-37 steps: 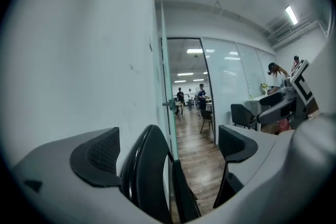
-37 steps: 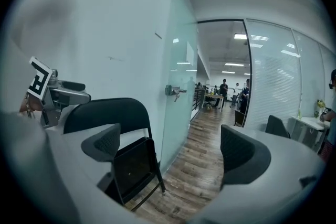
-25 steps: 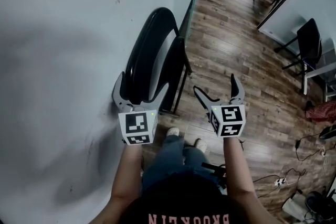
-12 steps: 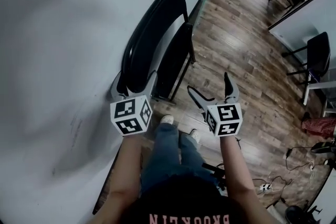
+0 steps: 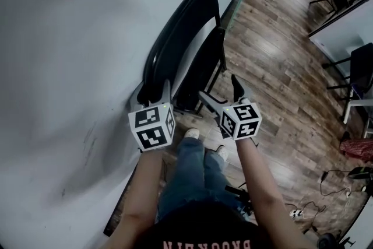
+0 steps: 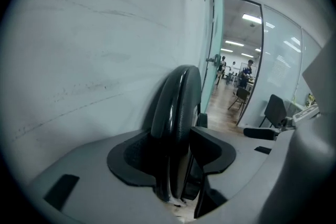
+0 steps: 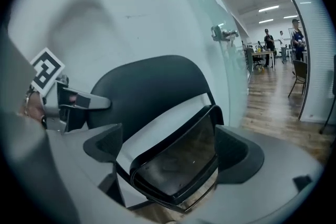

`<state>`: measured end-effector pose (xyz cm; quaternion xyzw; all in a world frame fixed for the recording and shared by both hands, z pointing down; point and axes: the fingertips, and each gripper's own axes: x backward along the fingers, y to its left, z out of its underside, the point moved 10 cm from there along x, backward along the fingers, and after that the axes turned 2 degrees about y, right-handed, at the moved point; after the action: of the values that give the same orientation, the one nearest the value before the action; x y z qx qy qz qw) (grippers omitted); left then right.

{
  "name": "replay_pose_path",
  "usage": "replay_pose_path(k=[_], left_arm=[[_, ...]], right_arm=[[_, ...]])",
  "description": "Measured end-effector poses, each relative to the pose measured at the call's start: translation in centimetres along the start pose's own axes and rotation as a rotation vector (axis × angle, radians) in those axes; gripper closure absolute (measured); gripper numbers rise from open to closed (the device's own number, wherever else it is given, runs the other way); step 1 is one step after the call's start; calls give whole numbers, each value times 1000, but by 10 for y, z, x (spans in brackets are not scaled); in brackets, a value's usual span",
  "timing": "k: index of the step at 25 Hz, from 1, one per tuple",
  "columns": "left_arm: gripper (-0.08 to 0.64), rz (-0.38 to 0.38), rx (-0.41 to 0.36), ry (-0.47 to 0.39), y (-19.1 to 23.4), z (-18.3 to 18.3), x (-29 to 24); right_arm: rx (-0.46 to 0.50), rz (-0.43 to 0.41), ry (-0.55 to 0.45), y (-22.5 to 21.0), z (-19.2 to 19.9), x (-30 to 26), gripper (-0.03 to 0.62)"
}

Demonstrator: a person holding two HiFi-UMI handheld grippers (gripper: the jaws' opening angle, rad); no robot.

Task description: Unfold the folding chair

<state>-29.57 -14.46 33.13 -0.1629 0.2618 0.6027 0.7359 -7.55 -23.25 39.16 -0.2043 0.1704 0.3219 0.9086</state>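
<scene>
A pale, scuffed wall is meeting a glossy wood-plank floor, and the folded chair is leaning upright against that wall. Both bare forearms are reaching forward and down. The left gripper, whose jaws have just been closing, is pinching the rounded, shiny black edge of the backrest between its textured pads. The right gripper is angling toward the seat with its jaws spread wide. The seat's thin black tube frame is lying between them, not gripped.

A pale wall meets wood-plank floor, with black chairs past a glass door.
</scene>
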Motion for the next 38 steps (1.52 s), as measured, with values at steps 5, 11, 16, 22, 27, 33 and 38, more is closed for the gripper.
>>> replay_pose_path(k=[5,11,16,22,27,33,38], left_arm=[[359,7,-26,15,0,0,0],[365,32,-43,27,2,-1,-1],[371,35,-83,25,1,1,-2],[374,41,-94,26,1,2,-4],[376,38,-94,23,-1,2,-2],[380,63,-115,44,-20,3,5],[379,141,-159,61,-52,7,20]], right_arm=[[-143,-49,76,0,27,-56,55],[-385,-102,134,4,59,-93,93],[-466,-118,169,24,77,-101,292],[-530,-130,124,46,88,-99,469],[-562,-112,113,45,90,-91,479],[-573,-96,106,32,94,-70,477],[-599,-105,74,20,103,-43,476]])
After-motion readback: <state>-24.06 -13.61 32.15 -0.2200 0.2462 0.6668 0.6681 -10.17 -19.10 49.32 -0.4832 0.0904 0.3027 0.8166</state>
